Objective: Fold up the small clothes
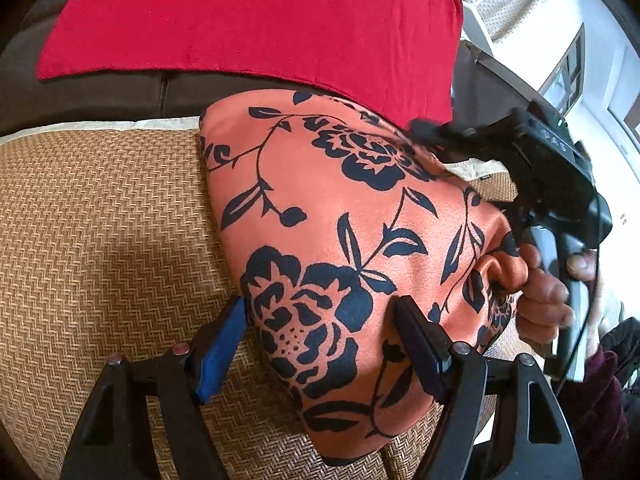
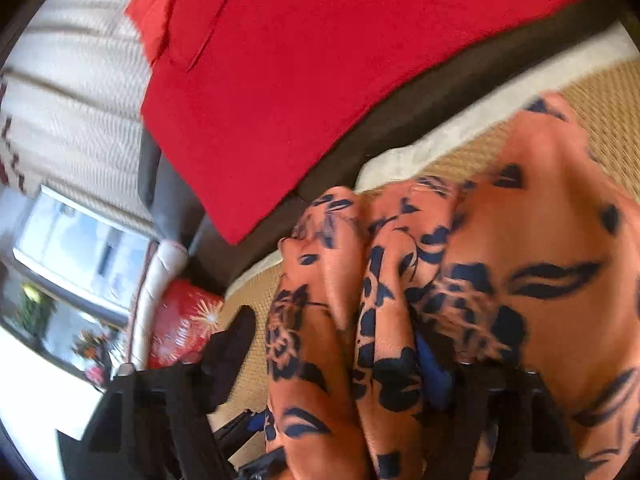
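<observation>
Nearest the left wrist camera, the left gripper [image 1: 320,344] stands wide, its blue-padded finger beside one edge of the orange floral garment [image 1: 340,220] and its black finger resting on the print; the pads do not pinch the cloth. The garment lies on the woven mat [image 1: 100,220], partly doubled over, with a rounded fold at its far edge.

In the right wrist view the right gripper [image 2: 332,360] is part open, and bunched folds of the same cloth hang between and over its fingers. The picture is blurred, so whether the pads press on the cloth cannot be told.

The fold probably goes best if the left gripper pins its side flat while the right draws its bunched edge across taut, then lays it down square before letting go.

Farther off lies the red cloth [image 1: 248,20] over the dark sofa [image 1: 100,96].

Counted: two grippers, one floral garment, one red cloth, one mat.
</observation>
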`<state>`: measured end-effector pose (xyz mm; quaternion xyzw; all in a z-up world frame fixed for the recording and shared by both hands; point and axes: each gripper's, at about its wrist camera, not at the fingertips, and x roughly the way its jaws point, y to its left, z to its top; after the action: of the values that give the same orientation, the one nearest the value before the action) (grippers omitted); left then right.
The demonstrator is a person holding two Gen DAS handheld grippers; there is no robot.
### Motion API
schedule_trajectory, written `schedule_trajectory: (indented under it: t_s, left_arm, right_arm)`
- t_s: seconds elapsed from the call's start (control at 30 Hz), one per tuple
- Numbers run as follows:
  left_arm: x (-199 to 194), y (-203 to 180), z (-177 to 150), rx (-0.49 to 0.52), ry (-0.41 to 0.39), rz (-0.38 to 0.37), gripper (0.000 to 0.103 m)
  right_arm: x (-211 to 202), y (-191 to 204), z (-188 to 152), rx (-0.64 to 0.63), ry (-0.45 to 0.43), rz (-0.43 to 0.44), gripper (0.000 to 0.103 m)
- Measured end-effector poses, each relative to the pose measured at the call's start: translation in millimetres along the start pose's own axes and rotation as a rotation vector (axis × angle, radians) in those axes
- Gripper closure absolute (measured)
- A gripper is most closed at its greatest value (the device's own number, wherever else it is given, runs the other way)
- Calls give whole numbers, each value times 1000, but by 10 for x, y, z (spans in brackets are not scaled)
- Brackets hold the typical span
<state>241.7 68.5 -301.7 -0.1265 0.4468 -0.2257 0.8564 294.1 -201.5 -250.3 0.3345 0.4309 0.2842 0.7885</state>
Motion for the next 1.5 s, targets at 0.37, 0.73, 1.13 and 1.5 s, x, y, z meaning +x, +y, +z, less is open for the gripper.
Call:
schedule_trajectory:
  t_s: [0.37,0.73,1.13,1.5]
  left_arm:
    - [-495,-346,165,77,-210,-101,26]
    - [307,-439,97,15,16,8,23]
    - [96,-652,125,131,-71,97,23]
    - [-114,-574,91,160,-73,74,23]
  right_arm:
    - [-547,1319,-439,-441,-284,-296,89]
    - [-681,-77,-204,5,-139,-367,83]
    - [-330,257,100,-115,-234,-264,62]
    - [9,-33,245,-4,-97,-324,82]
